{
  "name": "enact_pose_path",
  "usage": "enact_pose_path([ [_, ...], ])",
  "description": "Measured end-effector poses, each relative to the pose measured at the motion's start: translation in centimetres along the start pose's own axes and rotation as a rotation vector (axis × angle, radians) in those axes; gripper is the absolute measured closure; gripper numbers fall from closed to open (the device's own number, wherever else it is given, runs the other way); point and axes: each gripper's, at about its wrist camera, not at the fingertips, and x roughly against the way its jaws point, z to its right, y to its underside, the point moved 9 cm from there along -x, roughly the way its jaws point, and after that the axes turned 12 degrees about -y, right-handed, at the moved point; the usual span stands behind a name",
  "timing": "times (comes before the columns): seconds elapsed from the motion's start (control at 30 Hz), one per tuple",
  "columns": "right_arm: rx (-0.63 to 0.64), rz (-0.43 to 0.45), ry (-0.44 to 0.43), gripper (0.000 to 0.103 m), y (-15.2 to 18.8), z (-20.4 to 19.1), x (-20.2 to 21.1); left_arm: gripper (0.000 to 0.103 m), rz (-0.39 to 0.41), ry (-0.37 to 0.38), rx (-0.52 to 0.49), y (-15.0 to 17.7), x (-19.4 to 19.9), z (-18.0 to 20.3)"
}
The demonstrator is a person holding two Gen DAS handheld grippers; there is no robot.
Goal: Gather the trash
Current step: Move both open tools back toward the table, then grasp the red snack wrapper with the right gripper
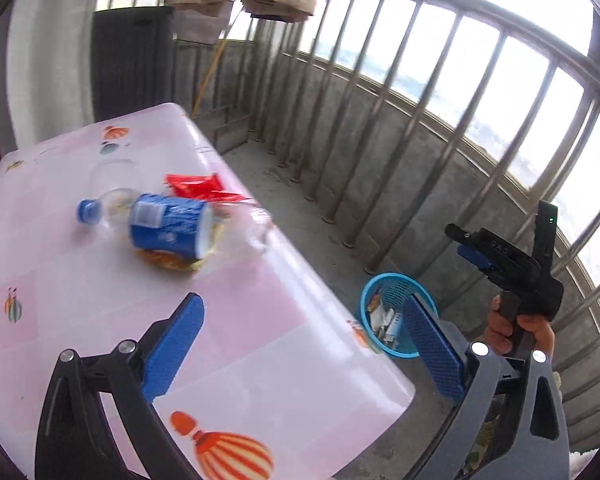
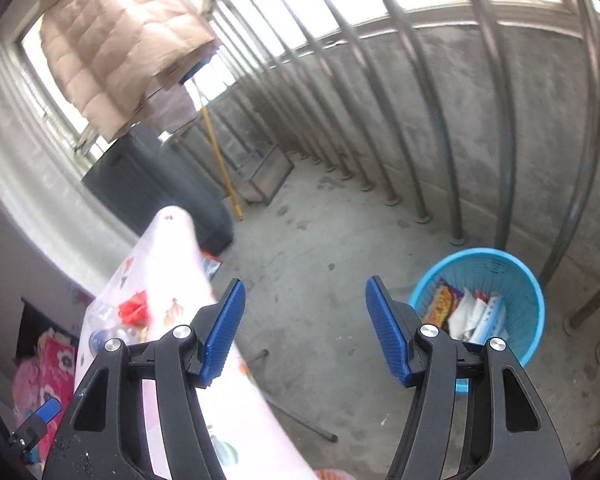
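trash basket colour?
Light blue mesh-walled plastic basket, trash already inside; clearest in the right wrist view.

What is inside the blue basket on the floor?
The basket holds several wrappers: one colourful packet and some white ones. What lies below them cannot be seen, and a gripper finger covers part of it.

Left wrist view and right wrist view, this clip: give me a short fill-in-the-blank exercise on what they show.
1. The plastic bottle lies on its ____ on the table.
2. The bottle cap is ____ in colour.
3. The blue basket stands on the ____.
4. Nothing sits between the right gripper pads; its jaws are ____.

Missing words: side; blue; floor; open
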Motion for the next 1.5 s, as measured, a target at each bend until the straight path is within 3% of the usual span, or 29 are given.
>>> enact_pose_path([
  [0.1,0.070,-0.066,-0.074,0.043,0.1,-4.3,-2.5,0.006,0.011,-0.061,0.100,0.4,0.6,-5.4],
  [0.23,0.139,-0.147,-0.155,0.042,1.0,-9.5,-6.3,0.006,0.030,-0.089,0.205,0.5,1.0,-11.1],
  [0.47,0.169,-0.276,-0.252,0.041,1.5,-15.9,-12.4,0.006,0.025,0.001,0.344,-0.9,-1.6,-16.1],
  [0.67,0.172,-0.457,-0.309,0.041,2.4,-18.9,-19.1,0.007,0.038,0.059,0.375,-3.0,-4.7,-16.9],
  [0.9,0.173,-0.719,-0.314,0.043,6.1,-20.0,-25.2,0.036,-0.046,0.094,0.444,-3.3,-8.9,-16.5],
  [1.03,0.203,-0.813,-0.304,0.063,8.3,-20.1,-24.6,0.048,-0.086,0.093,0.487,-2.6,-10.6,-17.0],
  [1.2,0.127,-0.867,-0.340,0.078,11.2,-20.9,-22.3,0.062,-0.114,0.104,0.535,-1.3,-11.0,-17.9],
  [1.5,0.034,-0.818,-0.361,0.085,16.2,-22.2,-17.5,0.072,-0.121,0.095,0.580,2.2,-7.9,-20.3],
])
